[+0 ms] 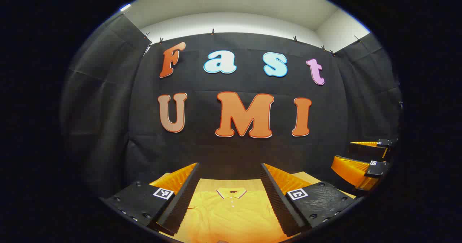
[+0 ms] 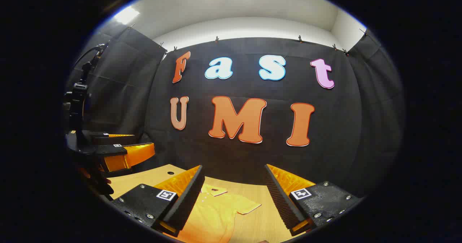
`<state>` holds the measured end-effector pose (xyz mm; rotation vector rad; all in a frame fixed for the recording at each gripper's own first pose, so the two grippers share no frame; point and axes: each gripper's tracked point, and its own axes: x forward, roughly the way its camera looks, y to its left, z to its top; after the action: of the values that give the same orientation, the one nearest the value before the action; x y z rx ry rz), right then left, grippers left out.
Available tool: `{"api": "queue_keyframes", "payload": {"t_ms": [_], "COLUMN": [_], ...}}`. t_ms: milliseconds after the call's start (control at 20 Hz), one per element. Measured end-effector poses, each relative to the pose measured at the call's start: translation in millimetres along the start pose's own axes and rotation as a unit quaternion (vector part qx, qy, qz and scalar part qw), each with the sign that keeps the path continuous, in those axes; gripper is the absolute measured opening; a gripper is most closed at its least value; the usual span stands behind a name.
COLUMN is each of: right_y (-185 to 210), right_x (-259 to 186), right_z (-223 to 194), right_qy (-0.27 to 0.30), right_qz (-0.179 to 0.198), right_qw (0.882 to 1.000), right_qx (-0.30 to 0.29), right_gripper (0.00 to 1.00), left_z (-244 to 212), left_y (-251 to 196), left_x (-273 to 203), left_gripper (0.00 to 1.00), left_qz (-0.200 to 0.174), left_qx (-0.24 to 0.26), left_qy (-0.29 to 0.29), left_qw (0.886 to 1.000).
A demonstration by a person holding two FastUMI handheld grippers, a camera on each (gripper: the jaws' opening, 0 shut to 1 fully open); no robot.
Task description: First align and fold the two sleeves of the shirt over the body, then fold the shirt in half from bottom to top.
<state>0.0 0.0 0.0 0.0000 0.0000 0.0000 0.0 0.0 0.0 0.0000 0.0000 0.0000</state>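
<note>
Both views above table, facing booth wall; share shirt (right view further right)

The shirt is plain yellow-orange with a thin dark and white trim at its collar, lying on a pale wood-grain worktop.

The right gripper hangs above the wooden table, fingers spread apart. A yellow shirt lies flat below, one sleeve out. The left gripper hovers farther off.
</note>
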Motion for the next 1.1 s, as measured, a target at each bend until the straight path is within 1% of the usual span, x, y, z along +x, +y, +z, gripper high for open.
{"api": "queue_keyframes", "payload": {"t_ms": [50, 100, 150, 250, 400, 550, 700, 750, 800, 850, 950, 1100], "right_y": [-3, -4, -7, -9, 0, 1, 7, 9, 11, 12, 14, 13], "right_x": [8, 16, 22, 34, 40, 45, 53, 53, 55, 56, 58, 64], "right_z": [2, 3, 2, 1, -3, -1, -1, -3, -5, -8, -15, -33], "right_qy": [-0.005, -0.01, -0.013, -0.016, -0.014, -0.016, -0.013, -0.01, -0.006, -0.001, 0.009, 0.035], "right_qz": [-0.001, -0.001, -0.003, -0.004, -0.007, -0.036, -0.055, -0.061, -0.066, -0.07, -0.076, -0.08], "right_qw": [1.0, 1.0, 1.0, 1.0, 1.0, 0.999, 0.998, 0.998, 0.998, 0.997, 0.997, 0.996], "right_qx": [0.005, 0.006, 0.0, -0.017, -0.014, -0.019, -0.016, -0.014, -0.013, -0.013, -0.016, -0.014], "right_gripper": [0.99, 0.99, 0.99, 1.0, 0.99, 0.99, 0.99, 0.94, 0.94, 0.94, 1.0, 0.99], "left_z": [-2, -3, -3, -10, -16, -17, -14, -13, -12, -10, -13, -16], "left_y": [4, 8, 11, 13, 15, 24, 26, 31, 33, 34, 39, 45], "left_x": [4, 8, 11, 15, 24, 31, 42, 44, 47, 47, 50, 53], "left_gripper": [0.96, 0.98, 0.96, 0.98, 0.98, 0.97, 0.98, 0.98, 0.96, 0.97, 0.98, 0.98], "left_qz": [0.007, 0.015, 0.023, 0.034, 0.018, 0.005, -0.009, -0.009, -0.013, -0.017, -0.018, -0.019], "left_qx": [-0.001, -0.001, -0.001, -0.001, -0.007, -0.008, 0.01, 0.016, 0.018, 0.018, 0.013, 0.009], "left_qy": [-0.004, -0.007, -0.01, -0.01, -0.004, 0.001, -0.005, -0.007, -0.011, -0.013, -0.014, -0.01], "left_qw": [1.0, 1.0, 1.0, 0.999, 1.0, 1.0, 1.0, 1.0, 1.0, 1.0, 1.0, 1.0]}}
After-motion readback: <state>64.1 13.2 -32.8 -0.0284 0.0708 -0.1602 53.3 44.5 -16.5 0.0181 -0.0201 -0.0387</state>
